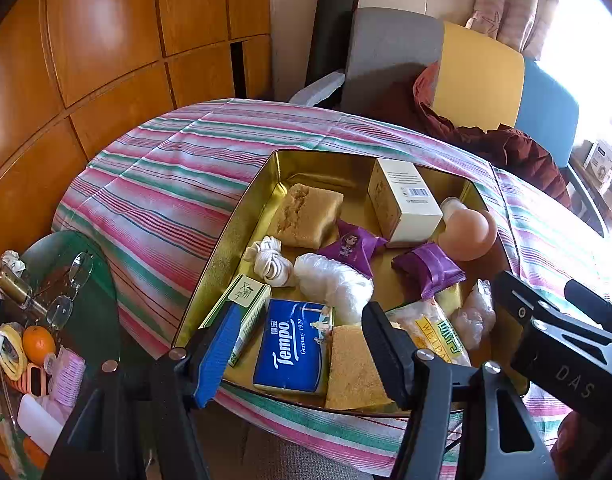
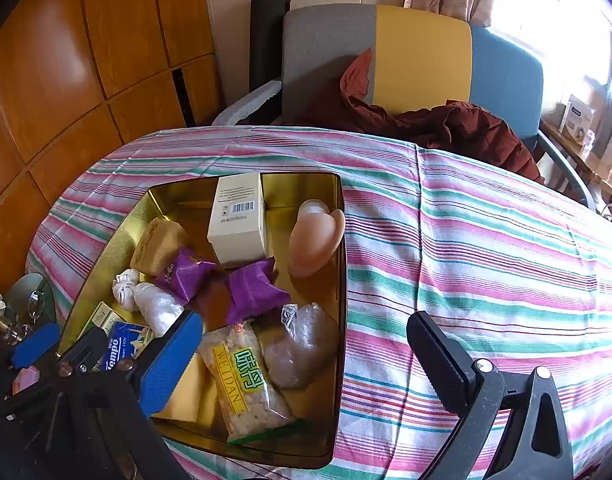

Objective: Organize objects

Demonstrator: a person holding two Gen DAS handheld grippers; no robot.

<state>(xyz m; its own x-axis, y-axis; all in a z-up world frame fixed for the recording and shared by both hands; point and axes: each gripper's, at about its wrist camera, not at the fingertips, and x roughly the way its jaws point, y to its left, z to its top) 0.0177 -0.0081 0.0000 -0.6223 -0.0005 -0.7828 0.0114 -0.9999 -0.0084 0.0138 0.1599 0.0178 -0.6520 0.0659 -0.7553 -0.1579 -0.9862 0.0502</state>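
Note:
A gold tin tray [image 1: 226,248] sits on the striped cloth [image 1: 166,184] and holds several items. Among them are a blue Tempo tissue pack [image 1: 294,348], a cream box [image 1: 401,204], two purple snack packets [image 1: 351,246] and a peach egg-shaped thing [image 1: 465,232]. My left gripper [image 1: 302,354] hovers over the tin's near edge, jaws apart, with the Tempo pack showing between the fingers but not touched. My right gripper [image 2: 306,360] stands wide open above the tin's [image 2: 341,280] right side, over a yellow Weidan snack pack [image 2: 242,384] and a clear plastic bag [image 2: 302,348].
A brown sponge block [image 1: 307,216], a white cord coil [image 1: 268,260] and a green-white box [image 1: 246,304] also lie in the tin. A glass side table [image 1: 86,304] at the left holds glasses, an orange and a bottle. Behind stands a chair [image 2: 421,56] with a red jacket [image 2: 465,128].

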